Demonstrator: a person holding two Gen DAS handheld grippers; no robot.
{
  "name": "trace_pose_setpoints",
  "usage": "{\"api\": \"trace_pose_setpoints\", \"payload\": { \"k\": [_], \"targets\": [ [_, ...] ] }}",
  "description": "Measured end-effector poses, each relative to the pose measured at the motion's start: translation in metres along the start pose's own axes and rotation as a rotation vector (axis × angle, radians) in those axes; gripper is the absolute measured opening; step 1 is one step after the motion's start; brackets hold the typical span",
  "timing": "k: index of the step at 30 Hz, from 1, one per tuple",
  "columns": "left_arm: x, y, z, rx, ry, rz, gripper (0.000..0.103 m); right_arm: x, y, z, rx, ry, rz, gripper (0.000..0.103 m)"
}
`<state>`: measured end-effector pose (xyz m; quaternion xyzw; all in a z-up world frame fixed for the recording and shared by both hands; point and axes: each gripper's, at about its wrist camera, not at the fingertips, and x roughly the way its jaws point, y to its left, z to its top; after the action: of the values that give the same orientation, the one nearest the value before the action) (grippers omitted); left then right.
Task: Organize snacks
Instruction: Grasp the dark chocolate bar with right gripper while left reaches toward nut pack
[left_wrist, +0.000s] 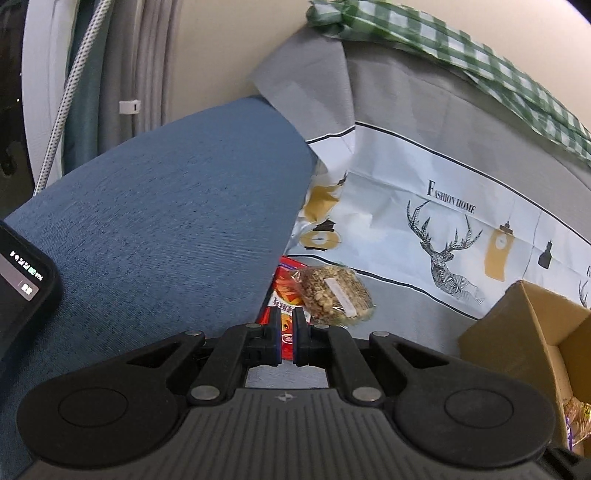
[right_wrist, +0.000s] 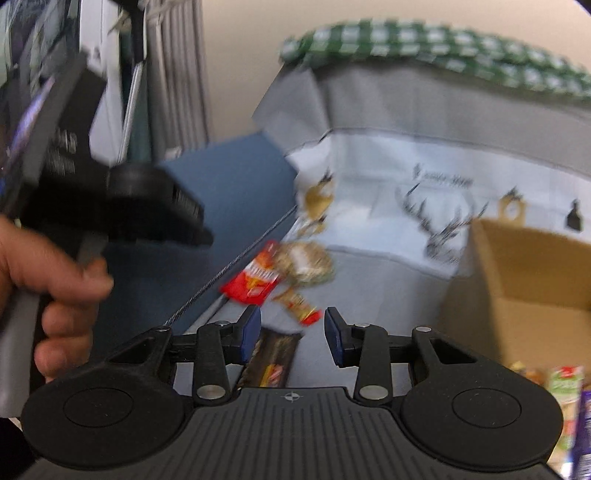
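Observation:
In the left wrist view my left gripper (left_wrist: 287, 328) has its jaws nearly together with nothing between them, just above a red snack packet (left_wrist: 284, 295). A clear bag of brown granola (left_wrist: 334, 291) lies on that packet's right side. In the blurred right wrist view my right gripper (right_wrist: 292, 334) is open and empty above a dark snack bar (right_wrist: 271, 358). Ahead lie the red packet (right_wrist: 251, 282), the granola bag (right_wrist: 304, 260) and a small red-and-gold wrapper (right_wrist: 301, 306). The left gripper's body (right_wrist: 147, 199) and the hand holding it show at the left.
A cardboard box (left_wrist: 532, 328) with snacks inside stands at the right, also in the right wrist view (right_wrist: 532, 295). A blue cushion (left_wrist: 166, 229) lies at the left. A deer-print cloth (left_wrist: 443, 229) covers the surface. A green checked cloth (left_wrist: 443, 55) lies behind. A phone (left_wrist: 22, 284) shows at far left.

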<state>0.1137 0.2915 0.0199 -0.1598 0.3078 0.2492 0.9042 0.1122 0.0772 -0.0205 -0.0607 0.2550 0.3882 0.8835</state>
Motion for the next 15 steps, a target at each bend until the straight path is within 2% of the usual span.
{"api": "trace_pose_setpoints", "payload": {
  "k": [4,10,15],
  "targets": [
    [0.006,-0.001,0.002,0.008,-0.004,0.002,0.005,0.029,0.005,-0.001,-0.006,0.078,0.023,0.059],
    [0.011,-0.003,0.003,0.009,-0.006,0.003,0.005,0.067,0.007,-0.01,0.006,0.202,0.029,0.073],
    [0.012,-0.003,0.002,0.01,-0.001,0.004,0.006,0.087,0.019,-0.023,-0.057,0.282,0.02,0.074]
  ]
}}
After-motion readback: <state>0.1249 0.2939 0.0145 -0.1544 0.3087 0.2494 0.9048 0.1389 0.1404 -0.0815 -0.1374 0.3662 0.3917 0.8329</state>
